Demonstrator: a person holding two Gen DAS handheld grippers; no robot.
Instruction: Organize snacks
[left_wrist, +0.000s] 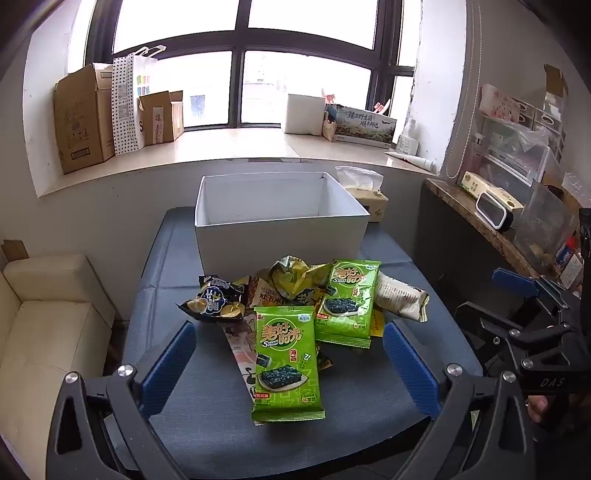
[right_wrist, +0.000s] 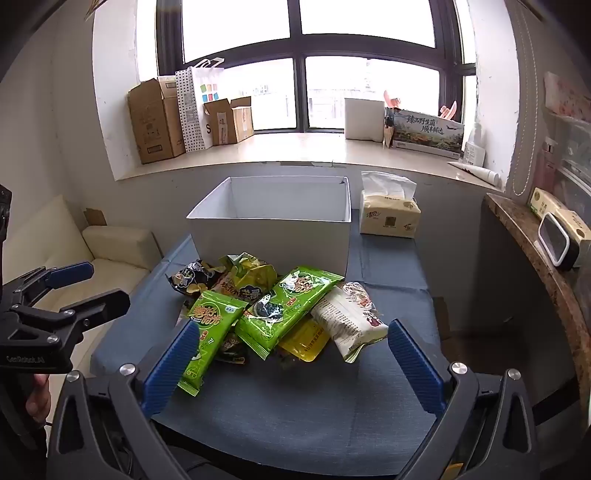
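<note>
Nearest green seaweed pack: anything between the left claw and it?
Nothing visible. The green seaweed pack lies on top at the pile's near edge, with only bare table before the open left claw.

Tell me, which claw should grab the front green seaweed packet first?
Probably the left claw. Its open blue fingers already sit either side of the front green seaweed packet. From the right claw, that packet lies off by one finger, not centred.
</note>
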